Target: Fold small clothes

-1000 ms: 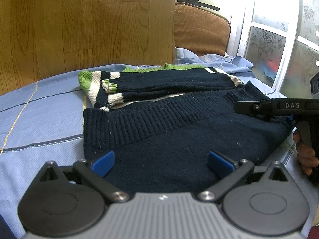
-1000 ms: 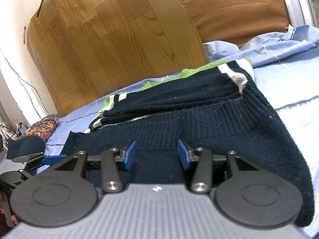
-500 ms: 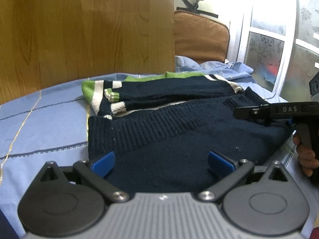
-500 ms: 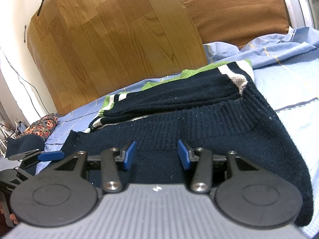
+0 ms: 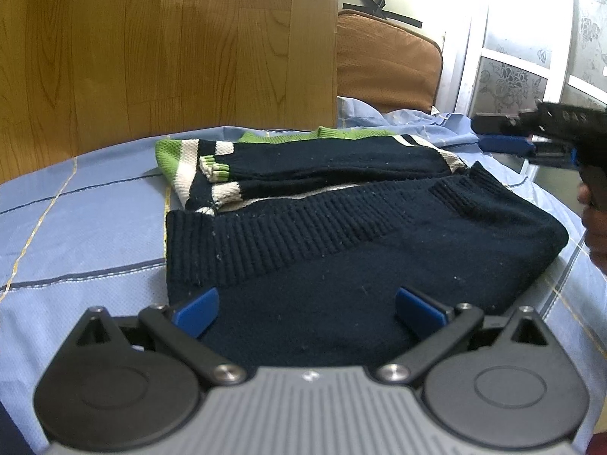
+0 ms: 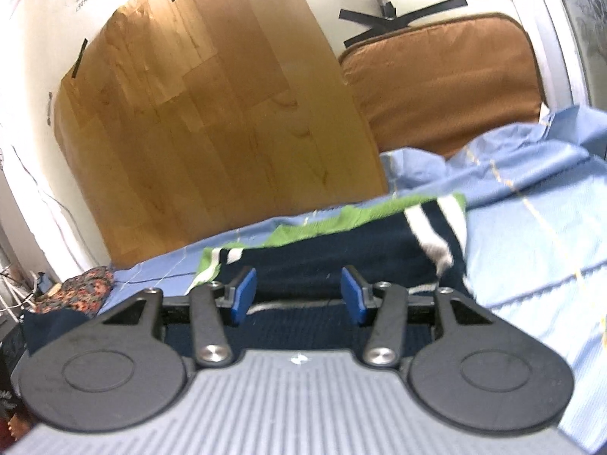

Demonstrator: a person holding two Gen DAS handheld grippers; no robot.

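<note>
Navy sweater folded on bed. Left gripper, right gripper spread wide, holding nothing. Next: likely pinch near hem, fold again.

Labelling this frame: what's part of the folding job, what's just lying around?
Job: navy sweater, left gripper, right gripper, both open.
Lying about: blue bedsheet, brown cushion, floral cloth, wood-pattern board.

left gripper: jaws spread wide, nothing between blue pads | right gripper: jaws parted, empty; seen from left wrist at 3 o'clock, raised, hand beneath
</note>
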